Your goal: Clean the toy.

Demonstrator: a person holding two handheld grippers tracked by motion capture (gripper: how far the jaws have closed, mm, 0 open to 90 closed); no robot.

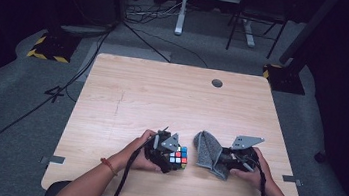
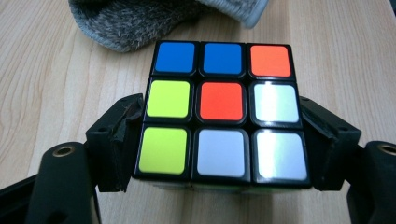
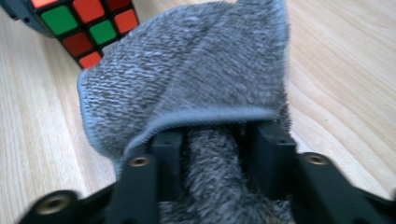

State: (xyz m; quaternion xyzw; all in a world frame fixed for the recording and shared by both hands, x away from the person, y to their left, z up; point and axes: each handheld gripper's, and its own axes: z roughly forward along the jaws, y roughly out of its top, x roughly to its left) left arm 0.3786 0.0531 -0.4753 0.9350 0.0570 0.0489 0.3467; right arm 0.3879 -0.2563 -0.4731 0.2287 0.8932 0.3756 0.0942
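Puzzle cube (image 2: 222, 112) down on the bench (image 1: 162, 96), between the left hand-held gripper's (image 1: 168, 153) jaws, apparently slack now. Grey cloth (image 3: 191, 84) bunched just beside it, caught between the right hand-held gripper's (image 1: 233, 158) jaws, probably ready for wiping; squeeze unclear.

Both grippers are black, the left gripper (image 1: 171, 154) and right gripper (image 1: 233, 158) each topped by a grey three-cornered plate, with brass-ringed screw holes and black trailing cables. An orange-red band (image 1: 109, 165) circles the left wrist.
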